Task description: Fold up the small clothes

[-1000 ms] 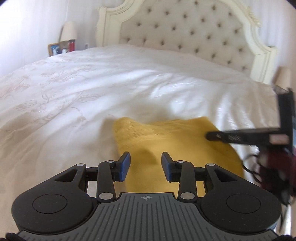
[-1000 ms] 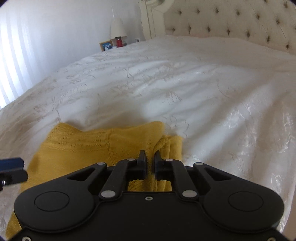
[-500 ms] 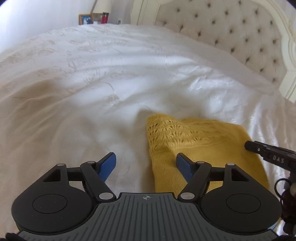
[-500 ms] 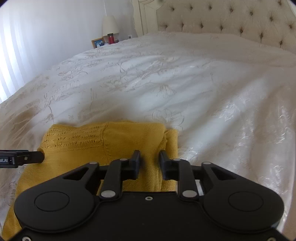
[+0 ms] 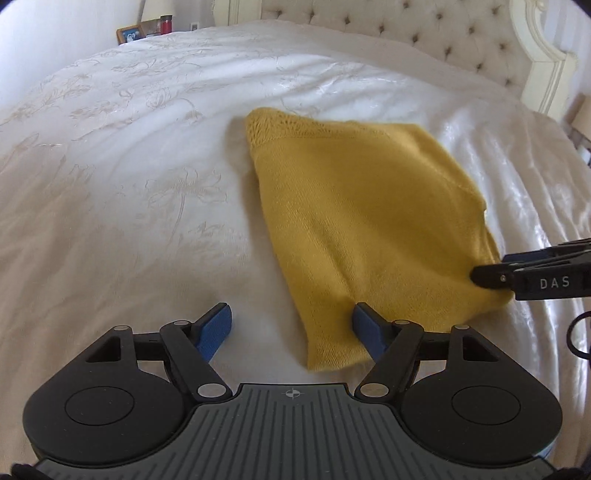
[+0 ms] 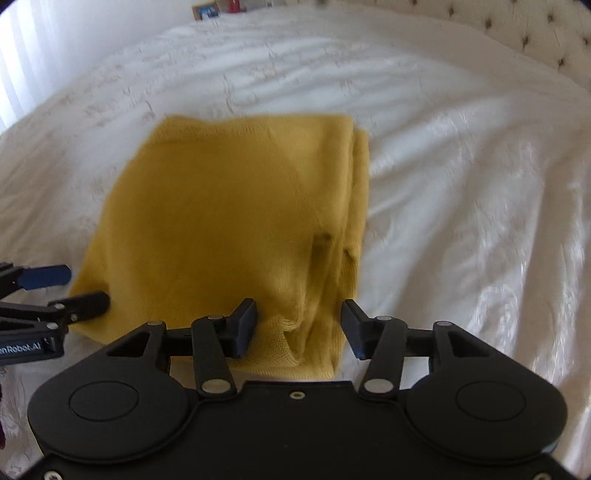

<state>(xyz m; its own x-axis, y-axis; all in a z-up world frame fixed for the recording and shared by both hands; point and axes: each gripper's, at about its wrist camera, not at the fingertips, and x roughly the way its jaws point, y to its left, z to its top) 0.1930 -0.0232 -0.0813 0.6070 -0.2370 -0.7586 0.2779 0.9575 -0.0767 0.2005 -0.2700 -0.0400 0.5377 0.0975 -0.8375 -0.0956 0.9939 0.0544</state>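
A folded yellow knit garment (image 5: 369, 218) lies flat on the white bedspread (image 5: 129, 184). It also shows in the right wrist view (image 6: 229, 221), with stacked layers along its right edge. My left gripper (image 5: 291, 325) is open and empty at the garment's near left corner. My right gripper (image 6: 298, 325) is open and empty over the garment's near edge. The right gripper's fingers (image 5: 532, 273) show at the garment's right corner in the left wrist view. The left gripper's fingers (image 6: 44, 277) show at the garment's left edge in the right wrist view.
A tufted cream headboard (image 5: 461, 33) stands at the far end of the bed. A nightstand with a picture frame (image 5: 129, 35) and a red cup (image 5: 167, 24) sits at the far left. The bedspread (image 6: 461, 166) stretches wide around the garment.
Both grippers opened and let go of the garment, then drew back toward me. The garment now lies flat and folded on the bed.
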